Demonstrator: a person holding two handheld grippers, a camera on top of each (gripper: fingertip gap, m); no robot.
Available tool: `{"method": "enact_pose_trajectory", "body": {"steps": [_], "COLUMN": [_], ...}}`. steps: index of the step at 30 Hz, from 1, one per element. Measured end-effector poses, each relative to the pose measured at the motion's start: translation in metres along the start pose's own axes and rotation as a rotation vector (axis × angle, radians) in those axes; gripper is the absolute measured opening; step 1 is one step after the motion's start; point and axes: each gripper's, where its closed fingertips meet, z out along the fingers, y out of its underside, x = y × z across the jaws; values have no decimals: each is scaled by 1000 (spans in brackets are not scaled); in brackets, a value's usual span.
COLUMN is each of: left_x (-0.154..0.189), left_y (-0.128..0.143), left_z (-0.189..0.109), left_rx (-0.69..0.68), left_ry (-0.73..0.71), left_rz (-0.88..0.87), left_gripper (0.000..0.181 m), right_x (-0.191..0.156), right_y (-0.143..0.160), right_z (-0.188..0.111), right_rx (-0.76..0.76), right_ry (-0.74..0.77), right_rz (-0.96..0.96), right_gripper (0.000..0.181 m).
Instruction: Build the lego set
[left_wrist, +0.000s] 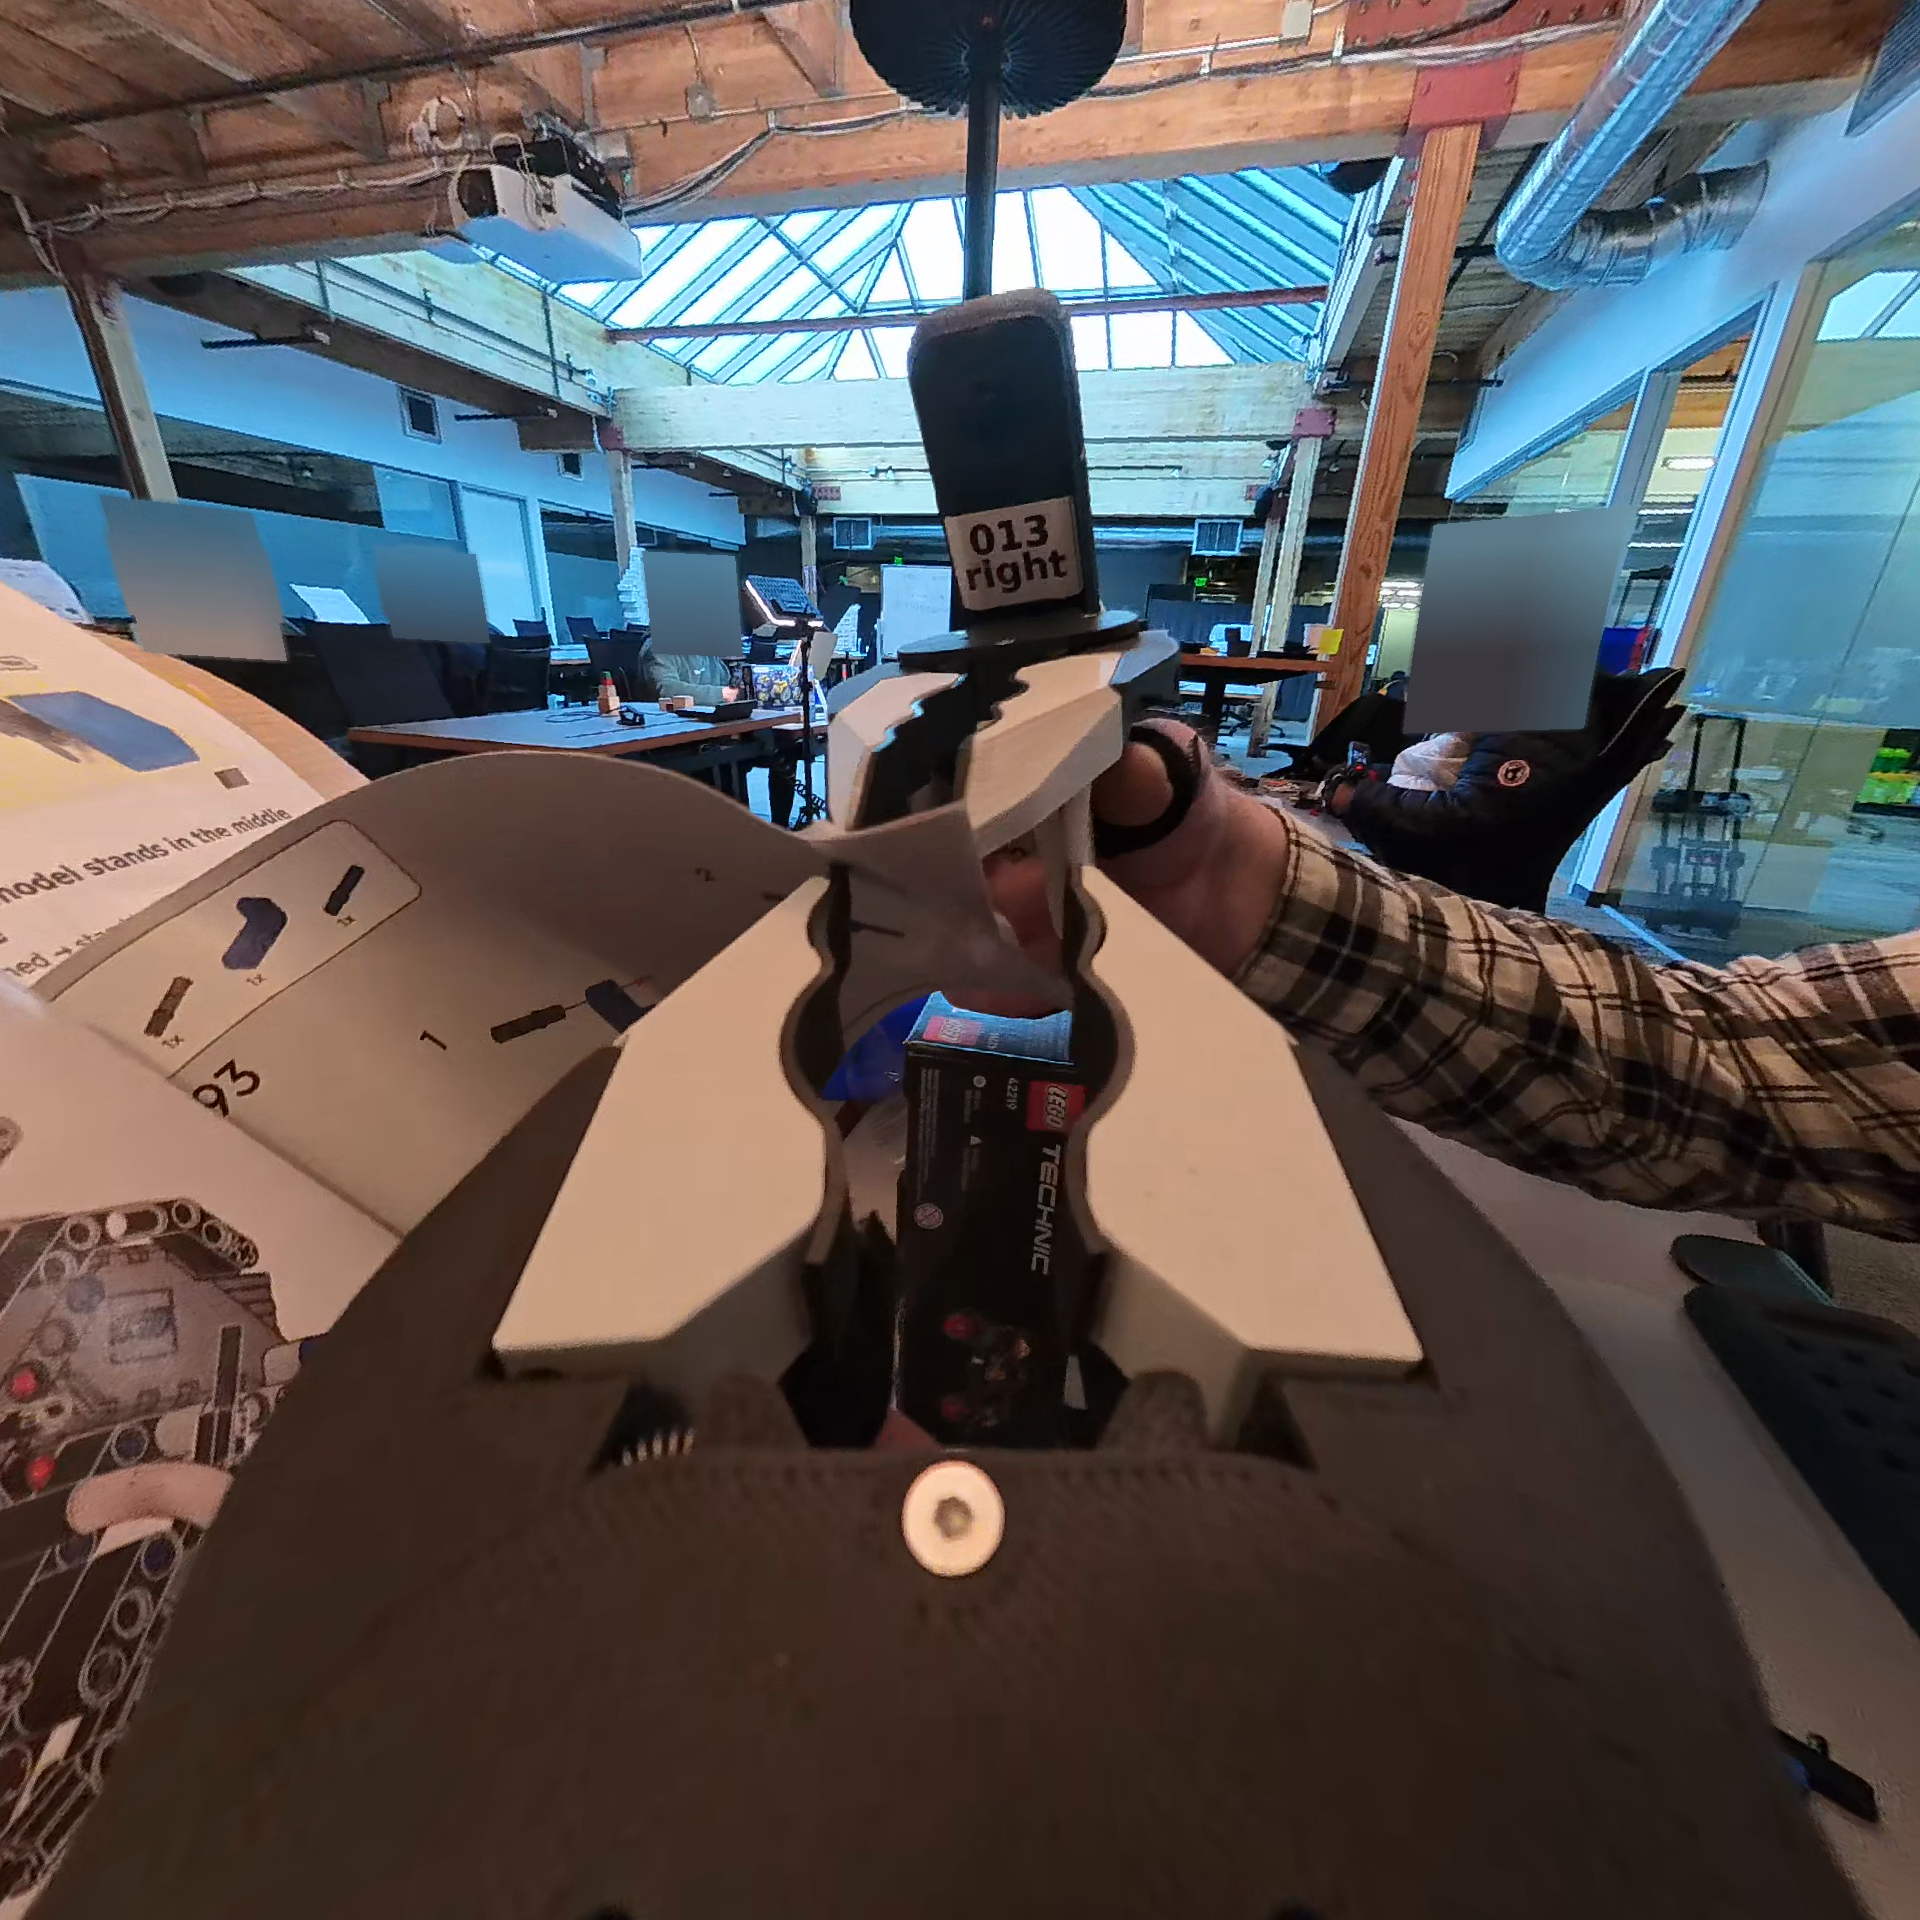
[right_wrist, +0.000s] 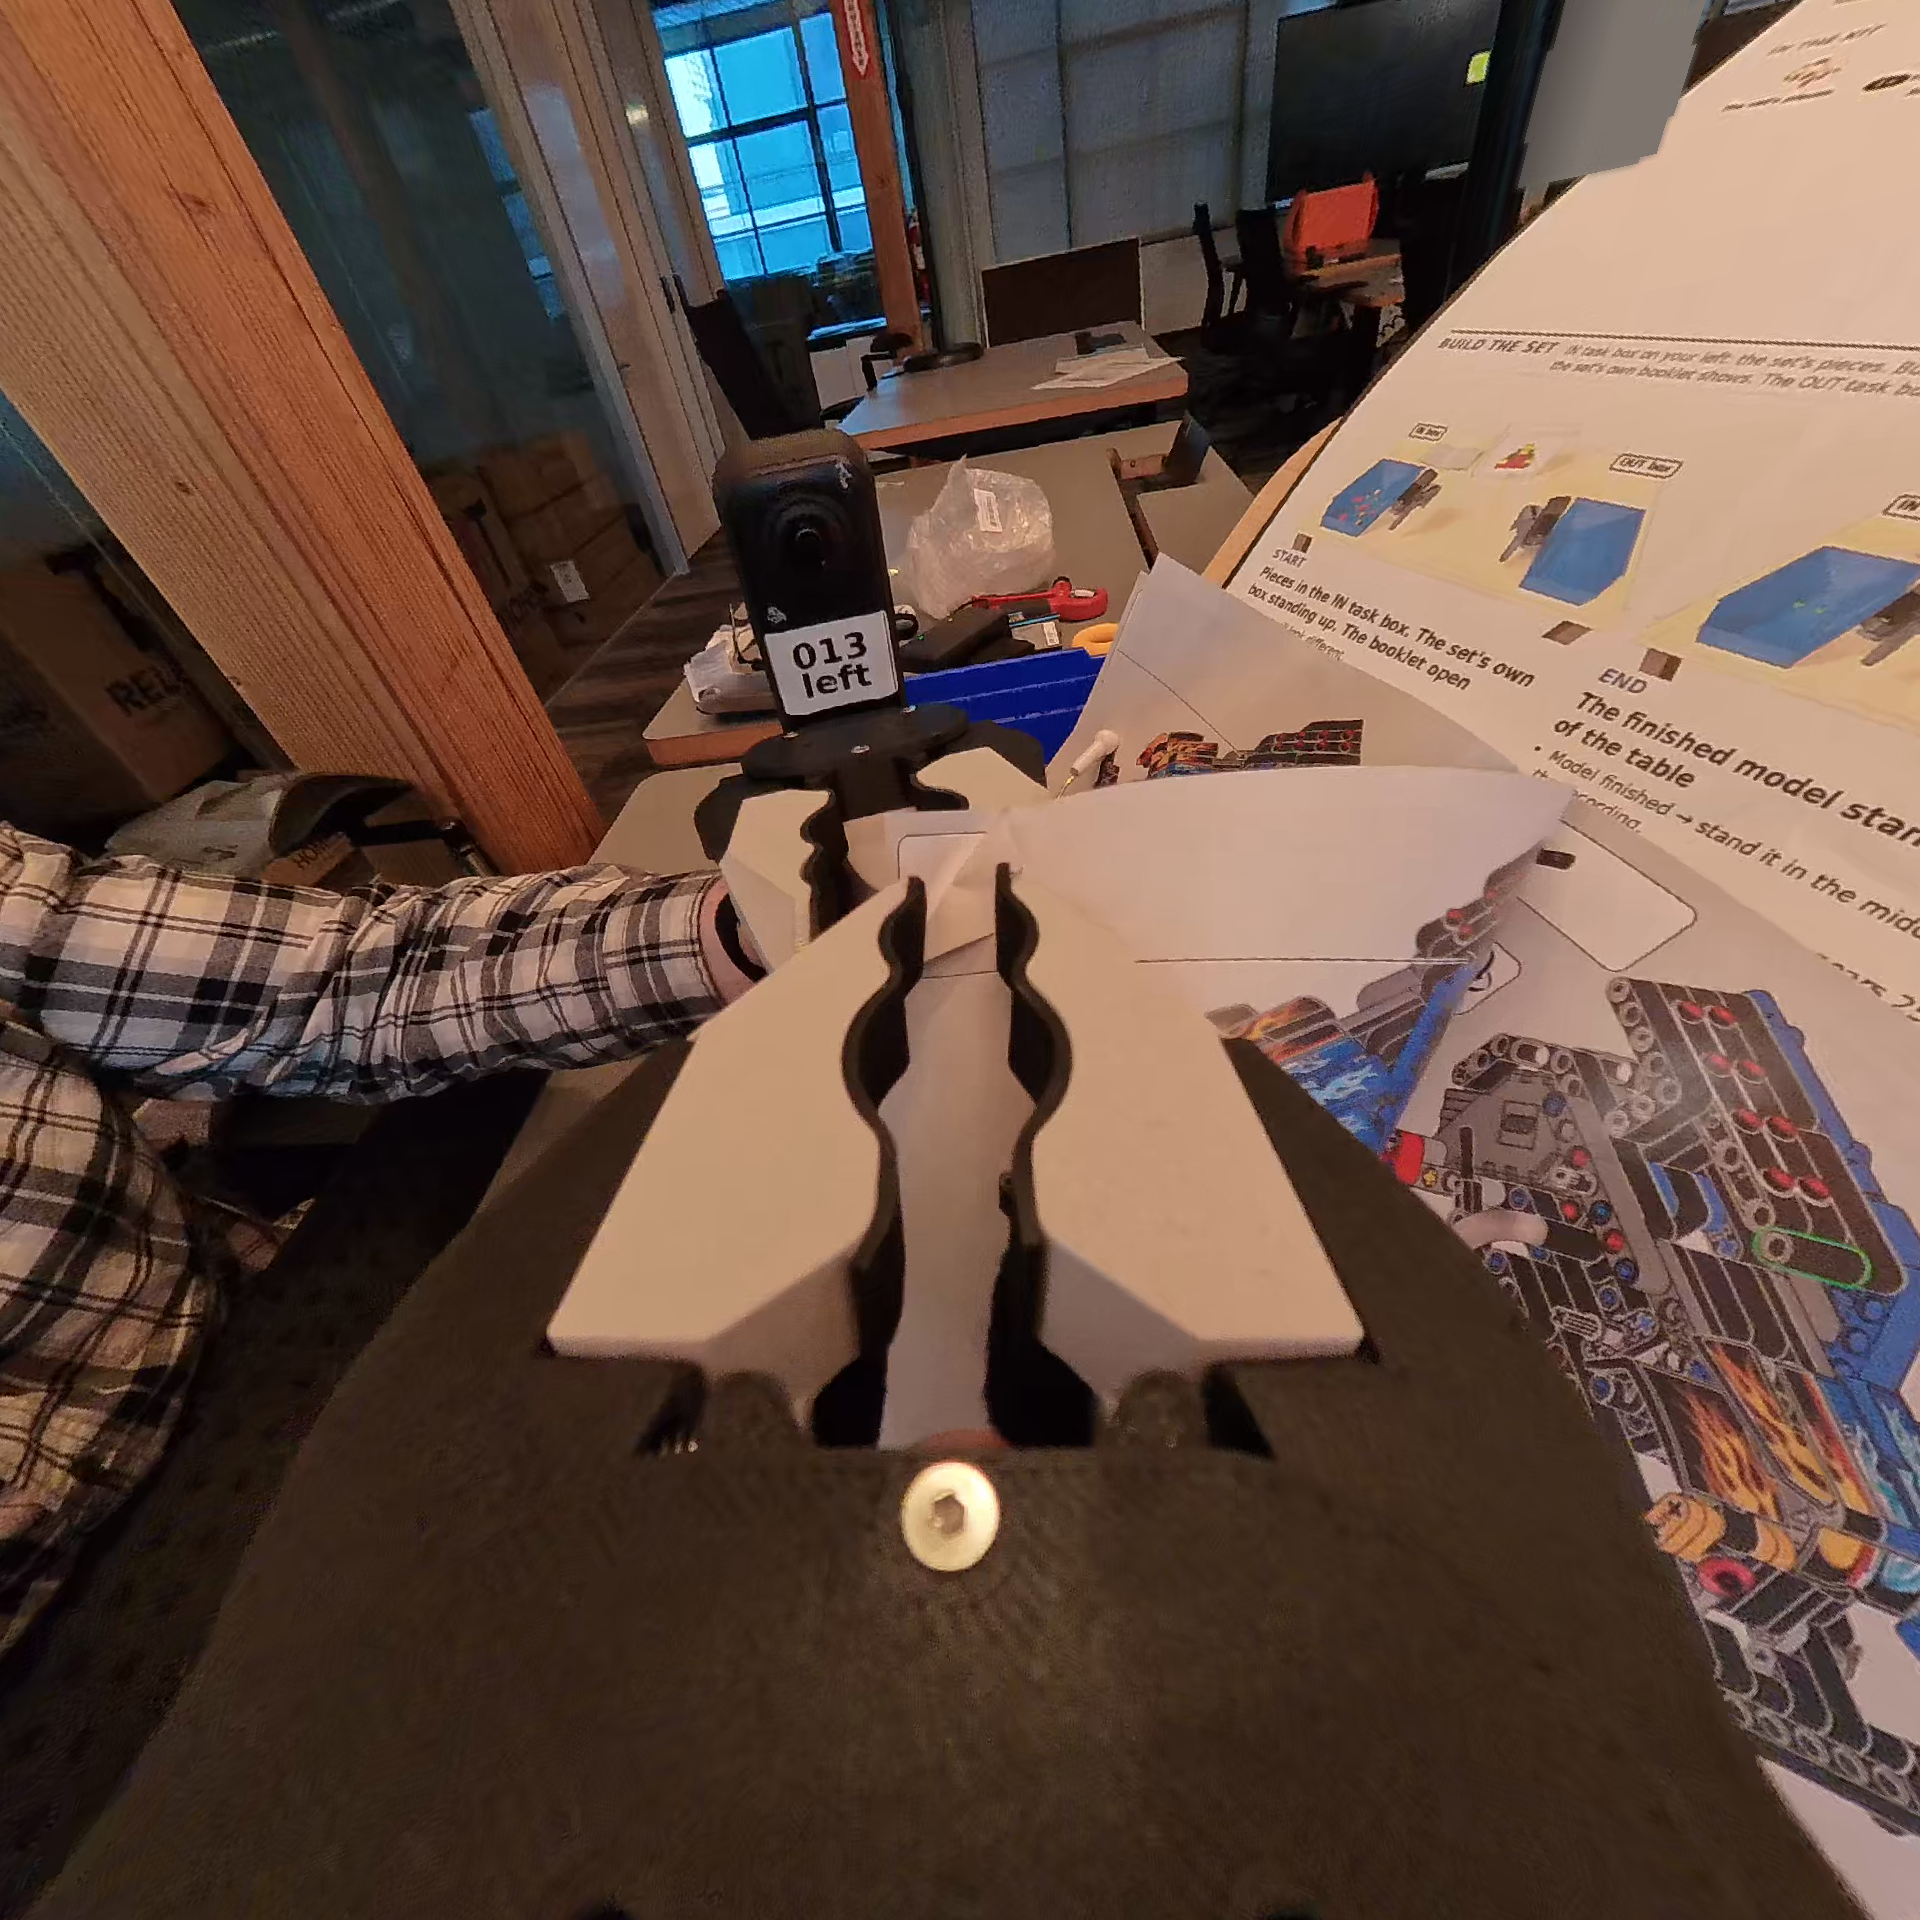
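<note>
The open instruction booklet (right_wrist: 1704, 1195) lies on the right in the right wrist view and at the left in the left wrist view (left_wrist: 343, 1101). One of its pages (right_wrist: 1247, 873) curls up between the two grippers, which face each other. My right gripper (right_wrist: 956, 883) has its jaws a narrow gap apart, with the folded page corner between the tips and paper under the fingers. My left gripper (left_wrist: 956, 894) is open wider, with the page corner (left_wrist: 914, 904) across its tips. Through its gap I see a black Lego box (left_wrist: 987, 1195). The right gripper (left_wrist: 956, 769) also shows beyond it.
A printed task sheet on a board (right_wrist: 1662, 623) leans behind the booklet. A blue bin (right_wrist: 997, 686) stands behind the left gripper (right_wrist: 842, 862). Plaid-sleeved arms (left_wrist: 1558, 1039) hold both grippers. A black perforated object (left_wrist: 1829, 1382) is at the white table's right edge.
</note>
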Motion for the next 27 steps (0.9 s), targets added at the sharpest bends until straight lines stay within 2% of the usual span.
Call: {"method": "enact_pose_trajectory", "body": {"steps": [6, 12, 16, 21, 26, 27], "left_x": [-2, -3, 2, 8, 14, 15], "left_y": [-1, -2, -1, -2, -4, -5], "left_z": [-2, -4, -3, -3, -1, -1], "left_rx": [10, 14, -1, -8, -10, -7], "left_ry": [-5, -6, 26, 70, 96, 95], "left_rz": [-18, -30, -24, -36, -52, -54], "left_gripper": [30, 21, 33, 46, 62, 65], "right_x": [1, 0, -1, -4, -4, 6], "right_y": [7, 5, 5, 7, 7, 6], "right_z": [3, 2, 1, 1, 3, 0], "right_rx": [-39, -35, -37, -52, -89, -99], "right_ry": [35, 61, 80, 110, 237, 281], "right_rz": [-41, -65, -88, -162, -327, -375], "right_gripper": [0, 0, 1, 12, 16, 16]}}
